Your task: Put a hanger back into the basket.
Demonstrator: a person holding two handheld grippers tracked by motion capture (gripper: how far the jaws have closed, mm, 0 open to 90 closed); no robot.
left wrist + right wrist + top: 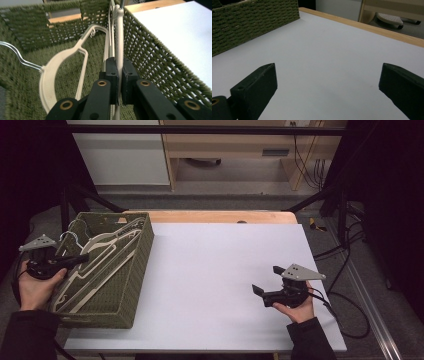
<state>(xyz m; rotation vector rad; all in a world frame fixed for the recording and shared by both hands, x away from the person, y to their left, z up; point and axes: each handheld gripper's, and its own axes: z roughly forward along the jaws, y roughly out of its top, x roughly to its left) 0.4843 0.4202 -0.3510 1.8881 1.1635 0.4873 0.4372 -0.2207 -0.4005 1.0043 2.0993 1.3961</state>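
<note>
From the high view I see a white rectangular counter [220, 280] with a strip of pale wood along its far edge. At its left end sits a deep, olive-green woven basket [131, 285], rectangular and open at the top. Inside it lie several cream plastic clothes hangers [102, 251] with thin metal hooks, stacked loosely and running lengthwise. My left tool [82, 258], black with a grey three-cornered plate on top, reaches into the basket from its left side, held in a hand [35, 287] at the basket's left wall. My right tool [265, 281] rests low over the bare counter near its right end, well apart from the basket, held from below by the other hand [299, 311].

In the left gripper view, the left tool [119, 75] is clamped on the slim edge of one cream hanger [119, 42], which stands upright between the two black jaws and runs away from me along the basket's woven wall [150, 60]. A second cream hanger [53, 75] lies curved on the basket floor to the left, its wire hook [17, 56] pointing off to the left.

In the right gripper view, the right tool [325, 87] has its jaws wide apart with only the white counter [327, 50] between them. The green basket [252, 20] stands at the upper left, and the counter's wooden edge [374, 28] crosses the upper right.
</note>
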